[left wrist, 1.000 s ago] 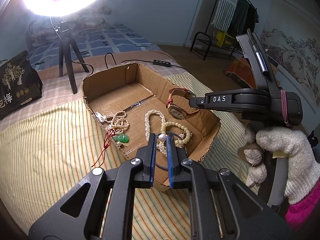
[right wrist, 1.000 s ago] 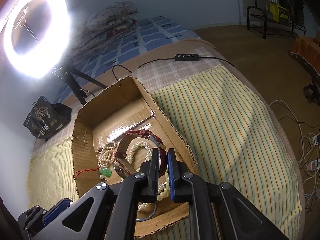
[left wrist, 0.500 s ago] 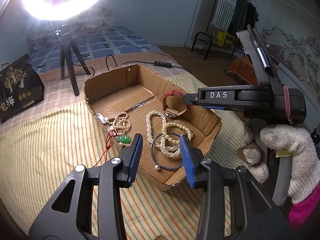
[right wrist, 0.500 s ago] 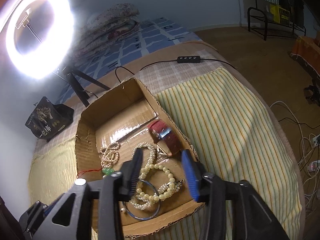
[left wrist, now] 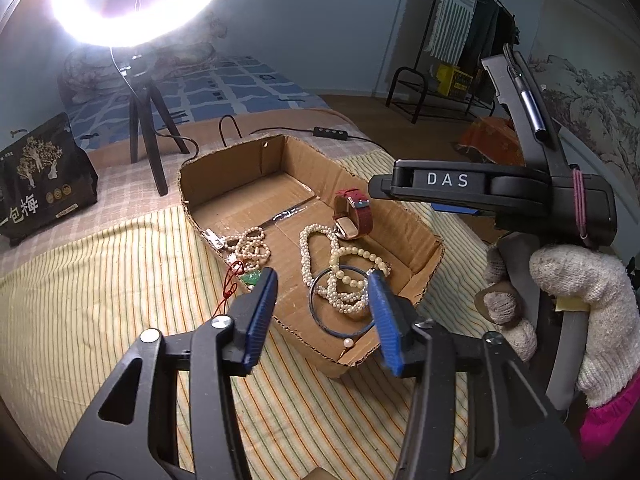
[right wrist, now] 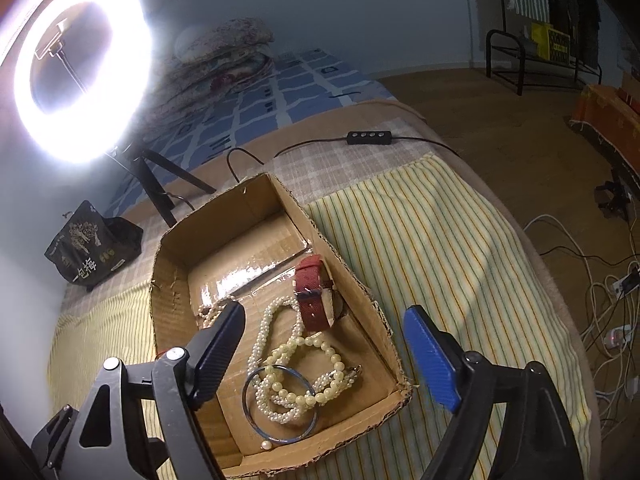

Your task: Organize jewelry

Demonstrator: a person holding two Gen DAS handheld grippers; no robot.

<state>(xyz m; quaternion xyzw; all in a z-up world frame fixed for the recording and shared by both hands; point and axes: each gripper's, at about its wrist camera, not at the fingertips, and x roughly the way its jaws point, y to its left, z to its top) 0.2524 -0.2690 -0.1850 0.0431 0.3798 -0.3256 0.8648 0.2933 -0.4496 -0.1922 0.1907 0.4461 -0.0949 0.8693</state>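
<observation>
My left gripper point(left wrist: 322, 312) and right gripper point(right wrist: 324, 354) have both just been opening, and their jaws now stand apart with nothing clamped. Both hover over the near end of the cardboard box point(right wrist: 172, 248) at the frame's centre, on the striped bed point(right wrist: 420, 240). In the box lie the pearl necklaces point(right wrist: 296, 372), a blue bangle point(left wrist: 320, 320) and the red-strapped watch point(right wrist: 314, 300) by its right wall.

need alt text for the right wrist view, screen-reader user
The right gripper, whose jaws have just been opening, hovers open and empty over a cardboard box on a striped bedspread. In the box lie a red-strapped watch, pearl strands and a blue bangle. A ring light glares upper left.
</observation>
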